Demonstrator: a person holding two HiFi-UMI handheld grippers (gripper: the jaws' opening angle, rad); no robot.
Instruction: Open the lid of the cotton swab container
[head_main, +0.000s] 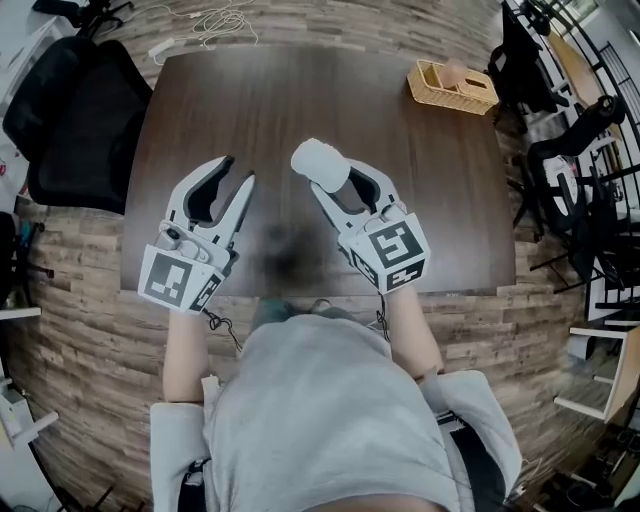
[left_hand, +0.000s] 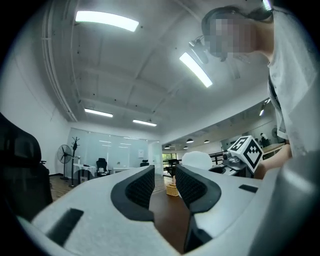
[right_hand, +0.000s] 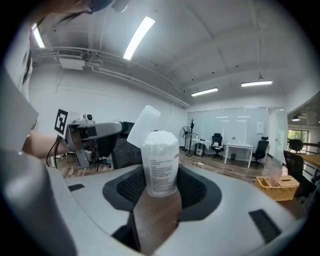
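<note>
Cotton swab container (right_hand: 160, 167): it stands upright between the pads of your right tongs, over the middle of the bench. In the head view it shows as a white shape at the tips of those tongs.
Lid (right_hand: 144, 124): flipped open and tilted up toward your left side, its lower edge meeting the container's rim.
Swabs (right_hand: 160, 139): white heads packed in the open mouth.
Label (right_hand: 161, 175): dark print on the container's side, too small to read.
Right tongs (head_main: 338, 185): pinching the container low on its body, one pad on each side.
Left tongs (head_main: 236, 172): spread, with only the bench showing between the pads. You hold them just left of the right tongs, apart from the container, tips pointing away from you.
Marker cubes (head_main: 178, 280): one on each pair of tongs, at the end nearest your wrists.
Bench (head_main: 300, 90): dark wood, running away from you.
Basket (head_main: 452, 87): wicker, at the bench's far right corner, well apart from the container.
Chair (head_main: 70, 110): black, on the floor beyond the bench's left edge.
Cables (head_main: 215, 22): white, on the plank floor past the bench's far edge.
</note>
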